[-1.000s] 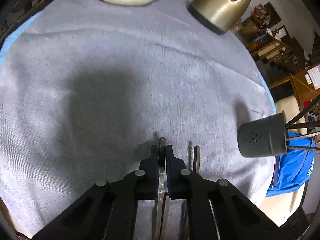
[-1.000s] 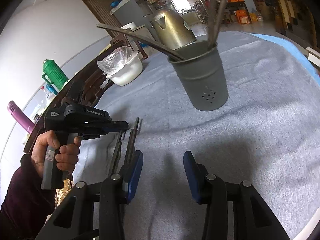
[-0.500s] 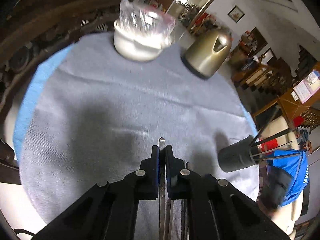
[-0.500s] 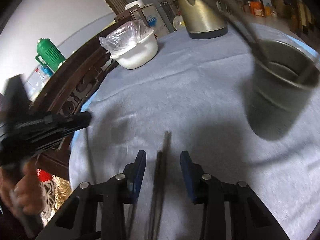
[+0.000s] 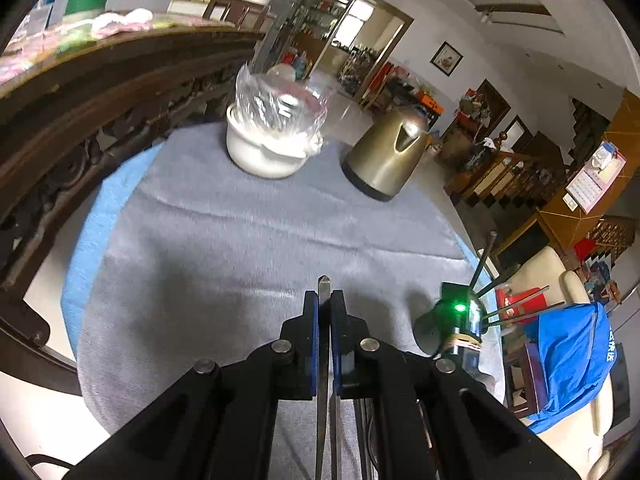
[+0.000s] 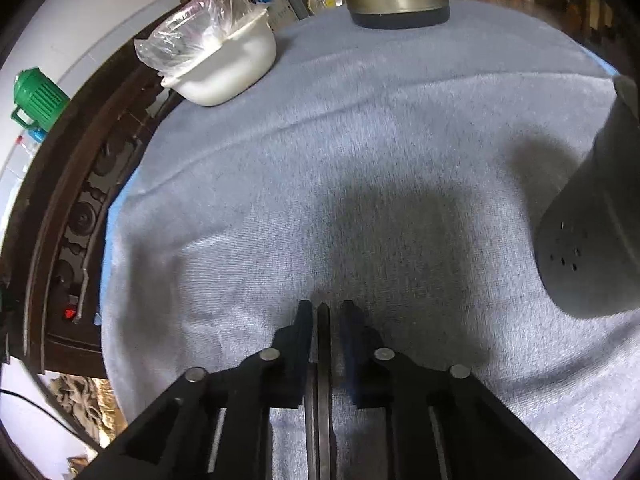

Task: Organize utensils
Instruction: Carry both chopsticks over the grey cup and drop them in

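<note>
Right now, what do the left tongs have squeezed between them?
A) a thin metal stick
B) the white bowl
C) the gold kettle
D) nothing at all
A: the left tongs are shut on a thin metal stick whose tip pokes out past them, while the white bowl and gold kettle sit far off on the cloth.

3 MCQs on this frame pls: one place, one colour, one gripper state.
1. Where does the white bowl stand relative to the kettle, in the left wrist view?
A. to its left
B. to its right
C. on top of it

2. What colour is the cloth on the table?
A. red
B. grey
C. yellow

3. What is the left gripper doing?
A. open, holding nothing
B. shut on the holder
C. shut on a metal utensil

Key: 1 A, bowl and kettle stand side by side at the far edge; 2 B, grey over a blue layer; 3 C, the utensil tip pokes out between the closed fingers.
</note>
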Available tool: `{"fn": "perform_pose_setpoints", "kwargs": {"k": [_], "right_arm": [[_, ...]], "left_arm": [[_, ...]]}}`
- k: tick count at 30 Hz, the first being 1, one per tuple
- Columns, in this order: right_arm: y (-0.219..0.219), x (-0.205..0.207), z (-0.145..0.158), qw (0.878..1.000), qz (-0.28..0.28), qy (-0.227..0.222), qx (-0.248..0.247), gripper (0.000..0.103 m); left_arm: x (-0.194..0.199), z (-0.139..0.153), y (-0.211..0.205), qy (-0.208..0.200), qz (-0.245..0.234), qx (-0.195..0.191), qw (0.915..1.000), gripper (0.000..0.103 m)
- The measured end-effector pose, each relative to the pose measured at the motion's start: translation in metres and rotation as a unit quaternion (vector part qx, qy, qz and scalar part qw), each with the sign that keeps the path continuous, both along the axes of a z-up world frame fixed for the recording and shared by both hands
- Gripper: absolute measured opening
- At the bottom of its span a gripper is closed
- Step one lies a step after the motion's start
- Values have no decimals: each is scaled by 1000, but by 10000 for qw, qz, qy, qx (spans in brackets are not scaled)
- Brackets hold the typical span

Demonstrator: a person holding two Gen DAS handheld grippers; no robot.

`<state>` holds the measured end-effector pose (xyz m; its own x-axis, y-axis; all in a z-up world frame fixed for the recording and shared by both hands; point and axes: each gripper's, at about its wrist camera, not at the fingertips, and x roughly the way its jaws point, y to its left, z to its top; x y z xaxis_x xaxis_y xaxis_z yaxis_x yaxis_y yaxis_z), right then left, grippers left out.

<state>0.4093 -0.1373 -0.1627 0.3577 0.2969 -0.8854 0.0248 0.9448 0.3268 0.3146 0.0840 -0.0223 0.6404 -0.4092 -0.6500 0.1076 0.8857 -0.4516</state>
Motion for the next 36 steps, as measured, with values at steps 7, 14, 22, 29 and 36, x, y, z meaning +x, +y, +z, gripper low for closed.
{"fn": "perform_pose_setpoints", "kwargs": {"k": [7,14,22,29,36], "right_arm": [[5,-15,22,9987,65,-488,-94,6],[6,-52,72,9862,346,-1620,-1,6],[-16,-100,115,9642,263,-2591,496,6],[-44,-134,138,9502,35,-3018,779,6],[-77,-156,163,9322,-278,-3495,900,6]], "left_arm": [[-19,10,3,-190,74,36,9998,6],[-37,19,-2,-365,136,101,9992,6],[-57,32,-16,-621,156,221,9977,6],[-67,45,-33,-817,104,302,9961,6],[-72,59,-54,-1037,71,347,9940,6]]}}
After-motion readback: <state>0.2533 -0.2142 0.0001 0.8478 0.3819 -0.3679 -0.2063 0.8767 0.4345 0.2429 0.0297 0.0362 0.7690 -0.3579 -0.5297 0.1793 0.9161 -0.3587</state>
